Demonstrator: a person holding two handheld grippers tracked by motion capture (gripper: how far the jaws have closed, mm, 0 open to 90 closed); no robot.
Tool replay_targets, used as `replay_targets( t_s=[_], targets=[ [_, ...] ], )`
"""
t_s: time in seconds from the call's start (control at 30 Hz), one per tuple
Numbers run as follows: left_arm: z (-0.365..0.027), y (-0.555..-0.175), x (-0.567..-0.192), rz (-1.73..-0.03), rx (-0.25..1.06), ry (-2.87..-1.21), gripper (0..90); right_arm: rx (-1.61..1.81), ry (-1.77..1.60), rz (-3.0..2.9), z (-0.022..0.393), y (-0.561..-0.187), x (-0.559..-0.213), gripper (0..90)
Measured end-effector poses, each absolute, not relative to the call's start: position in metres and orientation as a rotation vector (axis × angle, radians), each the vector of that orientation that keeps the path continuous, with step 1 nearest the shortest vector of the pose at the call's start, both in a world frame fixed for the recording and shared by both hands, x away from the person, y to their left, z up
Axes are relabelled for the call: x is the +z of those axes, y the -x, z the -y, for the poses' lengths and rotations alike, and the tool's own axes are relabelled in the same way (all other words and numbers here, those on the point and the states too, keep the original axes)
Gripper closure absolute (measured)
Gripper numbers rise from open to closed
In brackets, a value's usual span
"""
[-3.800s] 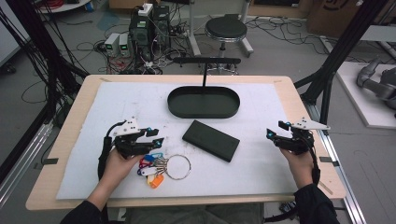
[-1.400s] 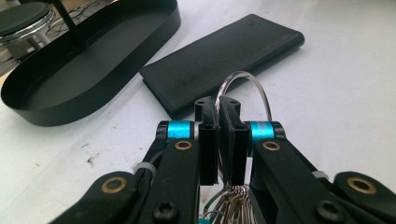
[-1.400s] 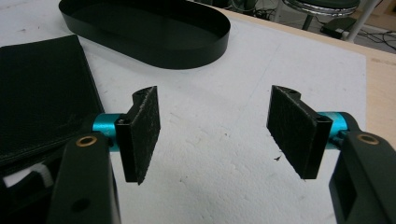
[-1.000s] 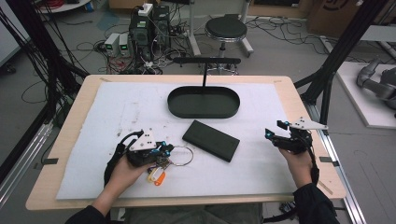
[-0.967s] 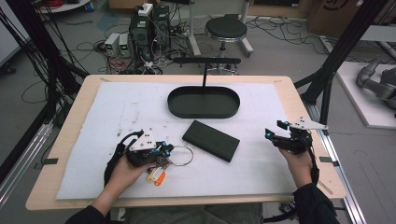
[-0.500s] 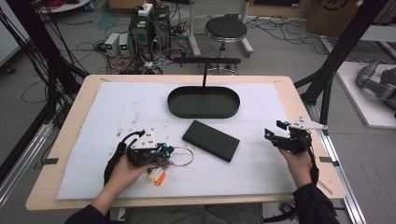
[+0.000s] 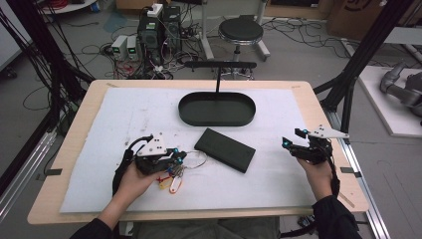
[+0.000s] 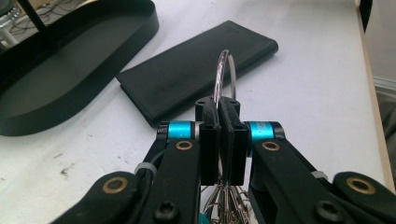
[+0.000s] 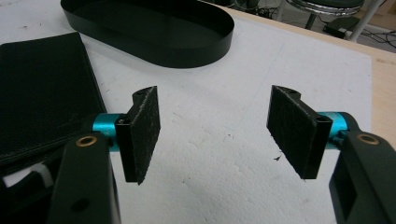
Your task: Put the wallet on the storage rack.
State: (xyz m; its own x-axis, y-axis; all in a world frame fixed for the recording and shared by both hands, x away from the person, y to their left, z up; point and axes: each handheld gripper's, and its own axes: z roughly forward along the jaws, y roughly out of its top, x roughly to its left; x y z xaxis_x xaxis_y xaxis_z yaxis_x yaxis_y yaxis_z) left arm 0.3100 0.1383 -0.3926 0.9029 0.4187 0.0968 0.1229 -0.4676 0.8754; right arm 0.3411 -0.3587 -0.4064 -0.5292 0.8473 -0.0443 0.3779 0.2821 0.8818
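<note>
Keyring (image 8: 226,74), pinched between the pads of my left claw (image 8: 223,140) at lower left of the high view, ring pointing toward wallet (image 7: 224,149) and tray (image 7: 217,109) above; right claw (image 9: 215,135) gapes empty, lower right.

Left gripper (image 7: 178,157): low over the table's near left part, pointing right; in the left gripper view (image 8: 219,122) its jaws are pressed together, a wire key ring (image 8: 225,74) pinched between the pads.
Left hand (image 7: 132,180): wrapped around the gripper body from behind, forearm coming in from the bottom edge at a slant.
Right gripper (image 7: 291,144): near the table's right edge, pointing left; in the right gripper view (image 9: 219,135) its jaws stand wide apart with nothing between them.
Right hand (image 7: 318,172): grips the body from behind, dark sleeve below it.
</note>
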Motion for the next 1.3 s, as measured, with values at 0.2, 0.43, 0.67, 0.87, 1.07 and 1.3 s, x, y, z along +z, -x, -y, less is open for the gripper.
replay_targets(
  t_s=[0.2, 0.43, 0.67, 0.87, 1.07, 1.3],
  targets=[
    [-0.141, -0.313, -0.376, -0.399, 0.4, -1.986, 86.7, 1.19, -1.101, -2.037, 0.359, -0.341, -0.406, 35.3],
    [-0.143, -0.318, -0.361, -0.406, 0.432, -1.955, 86.8, 1.188, -1.1, -2.042, 0.358, -0.342, -0.407, 35.3],
    [-0.144, -0.327, -0.341, -0.421, 0.478, -1.898, 86.8, 1.184, -1.091, -2.042, 0.357, -0.343, -0.407, 35.2],
    [-0.142, -0.339, -0.327, -0.439, 0.506, -1.884, 86.8, 1.185, -1.096, -2.042, 0.357, -0.343, -0.407, 35.3],
    [-0.141, -0.354, -0.316, -0.462, 0.522, -1.873, 86.8, 1.187, -1.094, -2.041, 0.357, -0.343, -0.407, 35.3],
    [-0.142, -0.376, -0.307, -0.539, 0.531, -1.854, 86.8, 1.191, -1.088, -2.04, 0.357, -0.344, -0.407, 35.3]
  ],
)
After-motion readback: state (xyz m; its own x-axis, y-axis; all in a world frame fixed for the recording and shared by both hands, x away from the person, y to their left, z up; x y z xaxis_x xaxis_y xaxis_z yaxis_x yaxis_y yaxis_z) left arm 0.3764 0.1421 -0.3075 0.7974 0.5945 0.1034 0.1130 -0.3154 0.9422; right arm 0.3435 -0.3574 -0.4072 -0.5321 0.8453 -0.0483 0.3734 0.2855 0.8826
